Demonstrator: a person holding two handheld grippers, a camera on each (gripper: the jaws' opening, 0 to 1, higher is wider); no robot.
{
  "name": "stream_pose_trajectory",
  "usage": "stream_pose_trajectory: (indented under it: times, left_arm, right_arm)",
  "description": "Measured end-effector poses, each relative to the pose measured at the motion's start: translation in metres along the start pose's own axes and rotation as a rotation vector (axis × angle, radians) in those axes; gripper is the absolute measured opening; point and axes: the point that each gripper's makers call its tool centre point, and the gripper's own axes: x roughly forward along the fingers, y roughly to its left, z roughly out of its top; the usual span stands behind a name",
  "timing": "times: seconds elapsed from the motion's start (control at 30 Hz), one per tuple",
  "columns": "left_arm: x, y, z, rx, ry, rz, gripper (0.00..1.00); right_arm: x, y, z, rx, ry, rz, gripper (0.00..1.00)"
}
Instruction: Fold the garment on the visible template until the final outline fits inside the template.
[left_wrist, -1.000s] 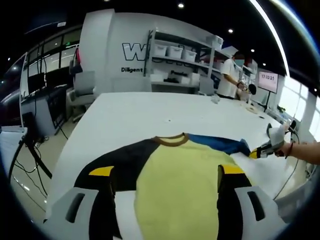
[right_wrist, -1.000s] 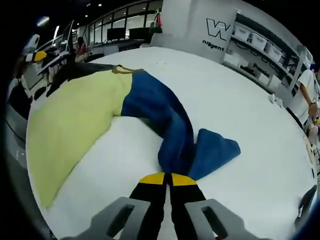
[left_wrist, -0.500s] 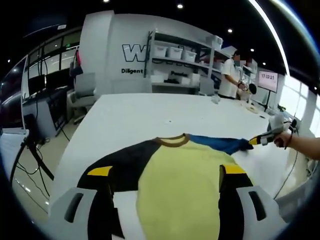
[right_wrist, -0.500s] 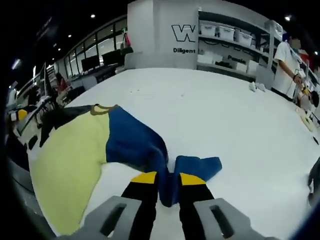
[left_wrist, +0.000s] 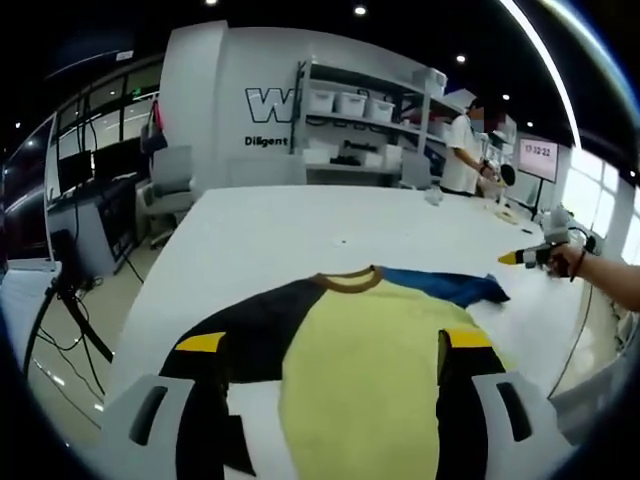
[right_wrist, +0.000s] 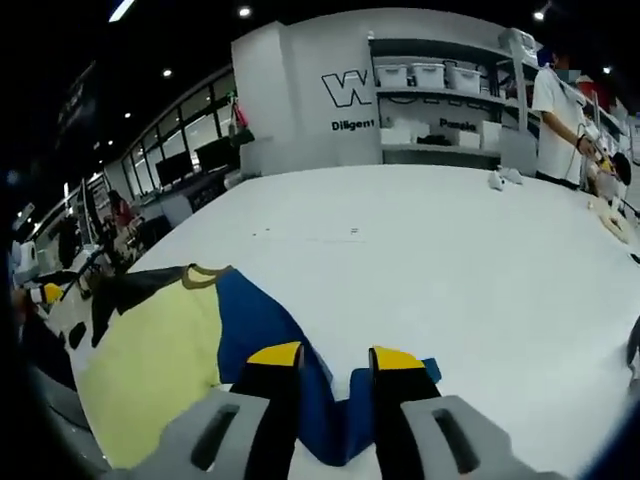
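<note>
T-shirt (left_wrist: 350, 340), colour-blocked yellow body with black sleeve, blue sleeve and brown collar, lay mostly spread on the white table (left_wrist: 300, 225), front hem nearest the left gripper view. No template outline could be made out under it. Blue sleeve (right_wrist: 300, 370) lay bunched and crumpled off to the side, not flat and not folded in. Black sleeve (left_wrist: 235, 325) was out flat. So by my read the fold was barely begun: sleeves, then body, were all left to do.

Left gripper (left_wrist: 330, 345) sat low over the hem, jaws wide apart, yellow cloth showing between them, nothing pinched. Right gripper (right_wrist: 335, 358) was raised above the blue sleeve, jaws parted, empty; in the left gripper view it was off beyond the sleeve end (left_wrist: 530, 257).
</note>
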Motion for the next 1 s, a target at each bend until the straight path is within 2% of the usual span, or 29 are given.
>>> stream_pose_trajectory:
  times: [0.1,0.2,0.33,0.47,0.6,0.77,1.0]
  left_arm:
    - [0.000,-0.001,0.000,0.004,0.003,-0.001,0.87]
    - [0.000,-0.001,0.001,0.003,0.002,-0.001,0.87]
    - [-0.003,0.001,0.003,0.007,-0.004,0.005,0.87]
    - [-0.005,0.004,0.002,0.005,-0.002,0.017,0.87]
    - [-0.006,0.006,0.000,0.004,0.003,0.025,0.88]
    - [-0.006,0.007,-0.002,0.004,0.009,0.027,0.89]
    - [-0.007,0.008,-0.003,0.000,0.012,0.030,0.88]
  right_arm:
    - [0.007,-0.014,-0.005,-0.046,0.046,-0.056,0.19]
    - [0.018,-0.016,-0.011,-0.031,0.063,-0.052,0.19]
    - [0.031,-0.024,-0.035,-0.017,0.158,-0.067,0.19]
    - [0.039,-0.025,-0.048,-0.023,0.200,-0.071,0.20]
    - [0.047,-0.026,-0.067,-0.030,0.271,-0.085,0.21]
    - [0.050,-0.029,-0.074,-0.051,0.300,-0.101,0.19]
    - [0.050,-0.032,-0.075,-0.125,0.316,-0.128,0.13]
